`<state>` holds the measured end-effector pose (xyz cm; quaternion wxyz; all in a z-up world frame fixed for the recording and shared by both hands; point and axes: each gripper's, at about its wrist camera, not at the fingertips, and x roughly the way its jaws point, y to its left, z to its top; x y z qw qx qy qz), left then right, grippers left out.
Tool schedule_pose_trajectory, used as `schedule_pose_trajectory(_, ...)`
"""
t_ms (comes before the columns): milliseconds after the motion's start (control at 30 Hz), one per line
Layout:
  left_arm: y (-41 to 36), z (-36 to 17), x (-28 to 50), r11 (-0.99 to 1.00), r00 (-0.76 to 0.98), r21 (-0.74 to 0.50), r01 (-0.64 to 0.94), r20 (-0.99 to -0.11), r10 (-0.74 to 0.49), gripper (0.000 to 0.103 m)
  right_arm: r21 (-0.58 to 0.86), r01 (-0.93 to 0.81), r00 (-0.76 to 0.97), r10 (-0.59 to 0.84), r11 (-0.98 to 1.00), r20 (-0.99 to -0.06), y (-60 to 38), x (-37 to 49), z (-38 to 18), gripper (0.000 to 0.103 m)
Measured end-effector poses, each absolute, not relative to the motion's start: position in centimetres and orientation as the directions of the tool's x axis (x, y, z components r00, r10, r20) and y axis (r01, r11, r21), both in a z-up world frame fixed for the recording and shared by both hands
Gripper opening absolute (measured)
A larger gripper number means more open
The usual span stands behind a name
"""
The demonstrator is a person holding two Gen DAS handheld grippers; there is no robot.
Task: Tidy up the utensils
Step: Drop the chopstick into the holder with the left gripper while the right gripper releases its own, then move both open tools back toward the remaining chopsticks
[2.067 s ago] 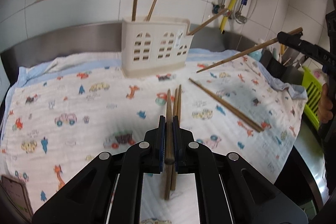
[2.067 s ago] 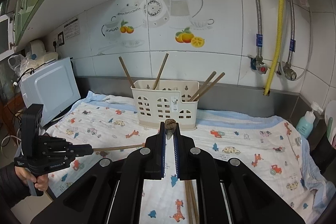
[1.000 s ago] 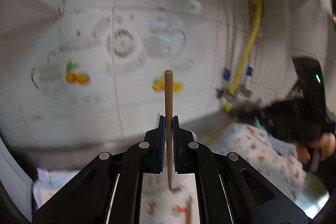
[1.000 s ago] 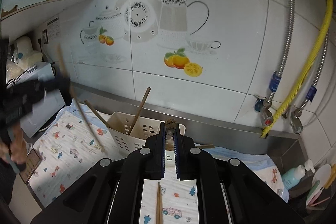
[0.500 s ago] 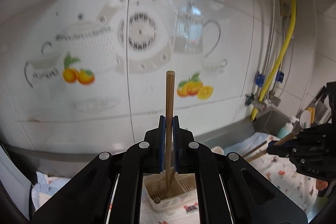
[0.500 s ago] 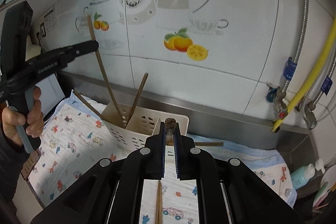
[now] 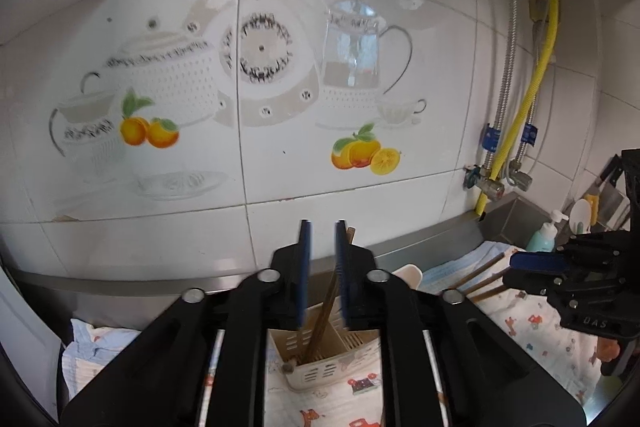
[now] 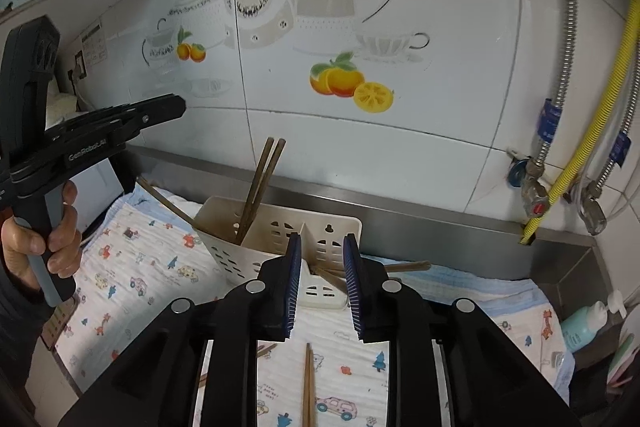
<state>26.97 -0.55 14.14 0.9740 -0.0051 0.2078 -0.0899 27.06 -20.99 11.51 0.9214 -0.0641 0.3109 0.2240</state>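
A cream plastic utensil holder stands on the patterned cloth against the steel backsplash. It also shows in the left wrist view. My left gripper is open above the holder, with a brown chopstick loose between its pads and standing in the left compartment. My right gripper is open and empty just in front of the holder. Two chopsticks lean upright in the left compartment. More chopsticks stick out of the right side. One chopstick lies on the cloth below my right gripper.
A cartoon-print cloth covers the counter. A tiled wall with teapot decals rises behind. Yellow and metal hoses hang at right. A teal soap bottle stands at far right.
Both grippers have opened. The left one let its chopstick drop into the holder's left compartment; the right one released its chopstick, which is no longer between the pads.
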Motion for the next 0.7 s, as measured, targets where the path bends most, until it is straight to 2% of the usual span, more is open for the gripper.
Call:
schedule_pose_trajectory(67, -0.2, 14.6, 25.7, 0.985, 0.905, -0.05, 0.167, -0.388, -0.173, 0.024, 0.016, -0.446, 0.723, 0.371, 0.895, -0.583, -21.5, 25.8, 11.9, 0.022)
schedule_pose_trajectory(267, 0.7, 14.3, 20.4, 0.985, 0.914, -0.036, 0.169, -0.368, -0.17, 0.024, 0.008, -0.446, 0.753, 0.381, 0.895, -0.537, -22.9, 20.1, 11.4, 0.022)
schedule_pose_trajectory(333, 0.9, 13.5, 18.6, 0.984, 0.91, -0.04, 0.173, -0.376, -0.175, 0.03, -0.002, -0.444, 0.76, 0.375, 0.896, -0.531, -23.3, 18.1, 10.5, 0.022)
schedule_pose_trajectory(367, 1.1, 12.9, 17.6, 0.985, 0.91, -0.043, 0.167, -0.379, -0.171, 0.037, -0.002, -0.445, 0.76, 0.376, 0.895, -0.53, -23.5, 17.3, 10.1, 0.022)
schedule_pose_trajectory(567, 1.9, 8.8, 13.0, 0.983, 0.886, -0.065, 0.17, -0.426, -0.181, 0.038, -0.01, -0.436, 0.753, 0.359, 0.9, -0.552, -24.6, 12.4, 5.5, 0.022)
schedule_pose_trajectory(700, 2.2, 5.7, 11.0, 0.984, 0.864, -0.069, 0.164, -0.472, -0.177, 0.046, -0.002, -0.426, 0.738, 0.346, 0.905, -0.579, -25.2, 10.4, 2.4, 0.022)
